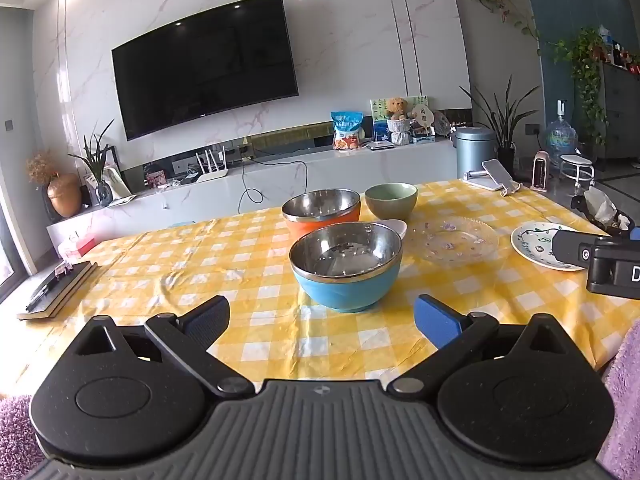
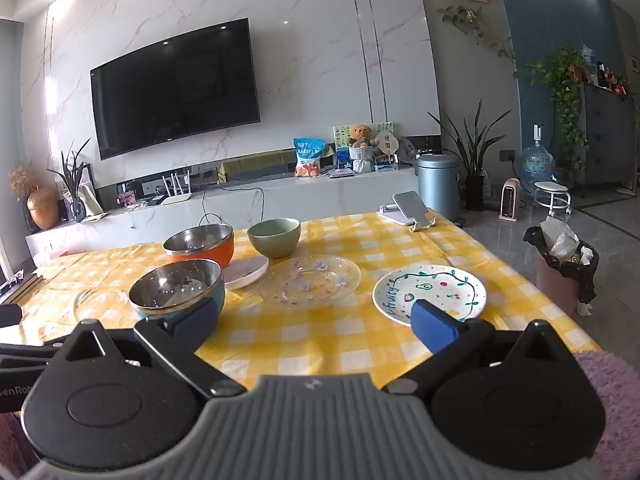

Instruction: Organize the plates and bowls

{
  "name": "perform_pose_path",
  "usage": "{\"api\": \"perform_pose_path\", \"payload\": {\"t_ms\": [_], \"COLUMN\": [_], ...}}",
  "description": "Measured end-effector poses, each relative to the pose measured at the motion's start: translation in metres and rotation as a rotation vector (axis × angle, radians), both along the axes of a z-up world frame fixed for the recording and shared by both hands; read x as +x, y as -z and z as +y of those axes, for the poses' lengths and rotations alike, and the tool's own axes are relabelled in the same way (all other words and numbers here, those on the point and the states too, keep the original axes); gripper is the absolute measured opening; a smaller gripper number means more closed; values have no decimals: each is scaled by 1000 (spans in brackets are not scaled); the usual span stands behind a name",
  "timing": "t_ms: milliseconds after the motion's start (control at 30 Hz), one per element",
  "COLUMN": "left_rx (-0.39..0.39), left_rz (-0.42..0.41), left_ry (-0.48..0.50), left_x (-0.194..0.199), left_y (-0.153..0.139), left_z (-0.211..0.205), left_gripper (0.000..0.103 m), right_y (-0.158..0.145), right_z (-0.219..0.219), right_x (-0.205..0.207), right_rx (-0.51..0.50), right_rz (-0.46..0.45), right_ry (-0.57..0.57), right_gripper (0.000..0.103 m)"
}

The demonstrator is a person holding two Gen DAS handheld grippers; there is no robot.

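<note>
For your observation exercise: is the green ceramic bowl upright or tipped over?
Upright. The green bowl sits on its base on the checked tablecloth, its rim level and its opening facing up.

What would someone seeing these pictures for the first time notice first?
Probably the yellow checked tablecloth, with the blue steel-lined bowl nearest the left gripper, whose jaws are open. Behind it sits the orange bowl beside the green bowl. To the right lie a clear glass plate and a painted white plate, just ahead of the open right gripper.
</note>
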State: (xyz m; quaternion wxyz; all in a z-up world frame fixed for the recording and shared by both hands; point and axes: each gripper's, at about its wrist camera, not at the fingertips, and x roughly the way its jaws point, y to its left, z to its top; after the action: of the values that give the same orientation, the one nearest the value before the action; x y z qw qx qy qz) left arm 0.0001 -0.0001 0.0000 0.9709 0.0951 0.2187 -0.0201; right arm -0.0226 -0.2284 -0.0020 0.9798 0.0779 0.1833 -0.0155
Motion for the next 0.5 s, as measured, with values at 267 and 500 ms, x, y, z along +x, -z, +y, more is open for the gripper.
{"api": "perform_pose_path", "payload": {"t_ms": [267, 500], "left_rx": [-7, -6], "left_rz": [2, 4], "left_ry": [1, 1], "left_x": [0, 0], "left_y": [0, 0], "left_z": [0, 0], "left_gripper": [103, 103], "right_y": [0, 0], "right_z": [1, 1], "right_x": [0, 0], "right_rx": [-9, -8], "right_rz": [-4, -3], "right_ry": [1, 1], "right_gripper": [101, 101]}}
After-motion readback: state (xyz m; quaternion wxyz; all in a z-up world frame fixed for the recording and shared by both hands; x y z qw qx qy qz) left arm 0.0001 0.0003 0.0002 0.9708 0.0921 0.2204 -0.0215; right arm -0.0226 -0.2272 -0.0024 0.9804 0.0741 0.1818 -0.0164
